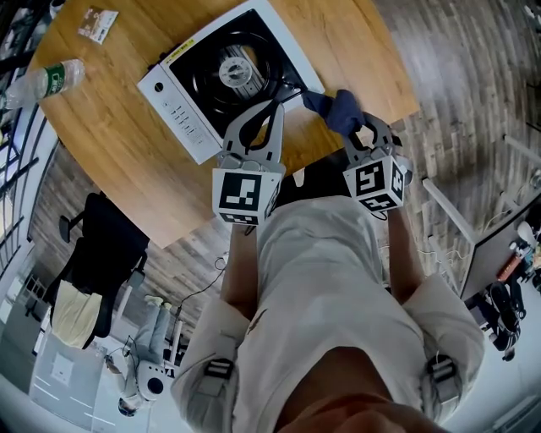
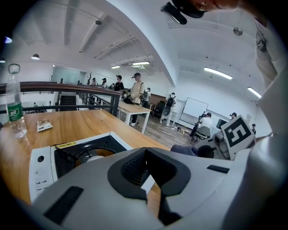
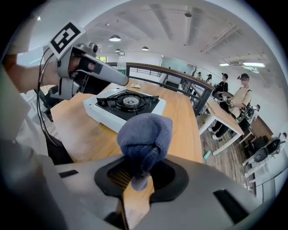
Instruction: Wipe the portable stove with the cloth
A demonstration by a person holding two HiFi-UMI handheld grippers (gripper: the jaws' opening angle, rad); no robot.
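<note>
The cloth is a dark blue wad, nipped in the right gripper. The jaws are closed onto a fold of it, and the rounded bulk sticks out past the tips. In the head view the cloth hangs over the table just beside the stove's near right corner. We can't tell whether it touches the stove.

We judge the cloth to be soft, light and limp. It should mould to the stove's flat top and rim, but it may snag on the burner grate. The wad beyond the jaws is the part to wipe with. The hold is on a fold near its base, so a hard drag could tug it loose — a light pass seems wiser.

The stove looks like thin metal, fairly light, and it sits on smooth wood, so it may slide under a push.

The left gripper is closed on nothing, and its tips are over the stove's near edge. Whether they rest on it we can't say, though they're well placed to steady it.

A bottle and a small packet lie well apart on the far side.
</note>
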